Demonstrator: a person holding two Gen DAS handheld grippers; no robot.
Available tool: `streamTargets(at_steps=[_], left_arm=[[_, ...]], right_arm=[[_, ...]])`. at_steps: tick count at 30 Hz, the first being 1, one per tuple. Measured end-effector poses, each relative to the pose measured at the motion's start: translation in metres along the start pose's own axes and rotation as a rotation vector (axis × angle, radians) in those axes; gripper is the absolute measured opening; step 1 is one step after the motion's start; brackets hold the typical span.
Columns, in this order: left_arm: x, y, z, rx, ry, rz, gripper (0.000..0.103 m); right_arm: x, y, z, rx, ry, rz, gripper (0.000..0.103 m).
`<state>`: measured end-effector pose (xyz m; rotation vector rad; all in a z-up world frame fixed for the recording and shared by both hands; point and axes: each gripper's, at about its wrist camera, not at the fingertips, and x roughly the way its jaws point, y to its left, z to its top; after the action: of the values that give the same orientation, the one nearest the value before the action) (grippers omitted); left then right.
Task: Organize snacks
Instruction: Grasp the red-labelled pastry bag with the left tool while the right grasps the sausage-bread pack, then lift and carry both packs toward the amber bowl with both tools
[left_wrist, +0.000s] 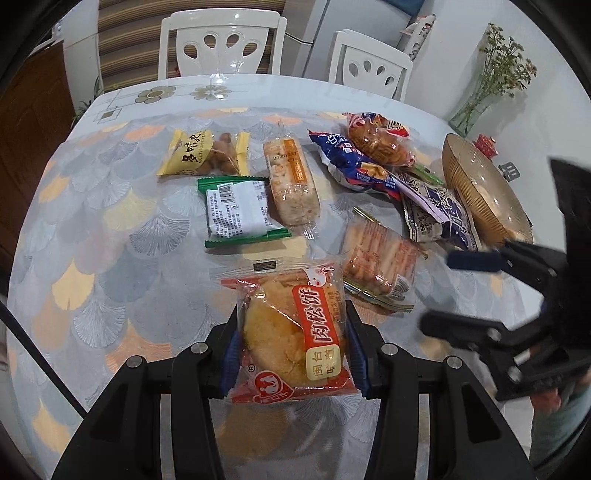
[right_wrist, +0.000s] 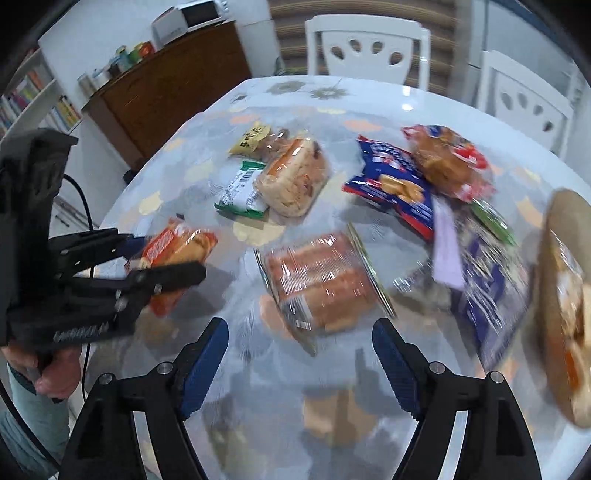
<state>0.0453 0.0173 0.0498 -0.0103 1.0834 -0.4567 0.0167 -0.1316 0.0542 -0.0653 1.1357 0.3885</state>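
My left gripper (left_wrist: 291, 354) is clamped on the sides of an orange cake packet (left_wrist: 291, 332), both blue pads pressed against the wrapper, and the packet is lifted clear of the table (left_wrist: 110, 258). In the right wrist view the same packet (right_wrist: 173, 254) sits between the left gripper's (right_wrist: 162, 258) black fingers, on the near left side of the table (right_wrist: 388, 99).

My right gripper (right_wrist: 299, 365) hangs empty with its jaws spread wide, just on the near side of the clear biscuit pack (right_wrist: 317, 280). From the left wrist camera the right gripper (left_wrist: 443, 291) shows at the right, again with fingers apart.

I take the biscuit pack (left_wrist: 380, 258) as my landmark. The held cake packet is just left of it and nearer to me. Beyond it and to the left lie a green and white packet (left_wrist: 240, 210) and a long rice cake bar (left_wrist: 291, 181), with a yellow peanut packet (left_wrist: 203, 153) farther back. Beyond it to the right sit a blue bag (left_wrist: 354, 162), a red bread bag (left_wrist: 380, 140) resting on it, and a purple bag (left_wrist: 439, 210). A brown ribbed bowl (left_wrist: 484, 188) stands right of the purple bag; the right wrist view is too blurred there for me to read its contents.
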Motion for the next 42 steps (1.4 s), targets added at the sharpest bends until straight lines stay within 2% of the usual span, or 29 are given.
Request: streamTargets(at_steps=[4, 7, 13, 23, 25, 27, 34, 38, 42], left_arm=[[0.007, 0.002, 0.001, -0.001, 0.015, 0.004, 0.045], [0.013, 0.002, 0.001, -0.004, 0.025, 0.006, 0.045], [0.016, 0.002, 0.002, -0.006, 0.032, -0.005, 0.045], [0.01, 0.0, 0.001, -0.015, 0.032, -0.009, 0.045], [0.008, -0.002, 0.001, -0.013, 0.029, 0.002, 0.045], [0.006, -0.003, 0.0, -0.01, 0.028, -0.001, 0.045], [-0.001, -0.027, -0.005, 0.044, 0.039, 0.001, 0.045], [-0.001, -0.05, -0.008, 0.085, 0.046, -0.019, 0.045], [-0.001, -0.082, -0.006, 0.143, 0.046, -0.043, 0.045]], right_arm=[[0.025, -0.003, 0.016, -0.038, 0.046, 0.003, 0.078], [0.039, -0.004, 0.025, -0.061, 0.061, -0.034, 0.078], [0.058, -0.012, 0.036, -0.037, 0.086, -0.002, 0.079], [0.062, 0.002, 0.027, -0.07, 0.086, -0.032, 0.079], [0.062, 0.002, 0.025, -0.043, 0.074, -0.054, 0.065], [0.059, 0.003, 0.023, -0.026, 0.062, -0.052, 0.061], [0.035, 0.004, -0.017, 0.025, 0.074, -0.024, 0.06], [0.015, -0.007, -0.046, 0.071, 0.088, -0.04, 0.06], [-0.015, -0.028, -0.07, 0.135, 0.063, -0.071, 0.06]])
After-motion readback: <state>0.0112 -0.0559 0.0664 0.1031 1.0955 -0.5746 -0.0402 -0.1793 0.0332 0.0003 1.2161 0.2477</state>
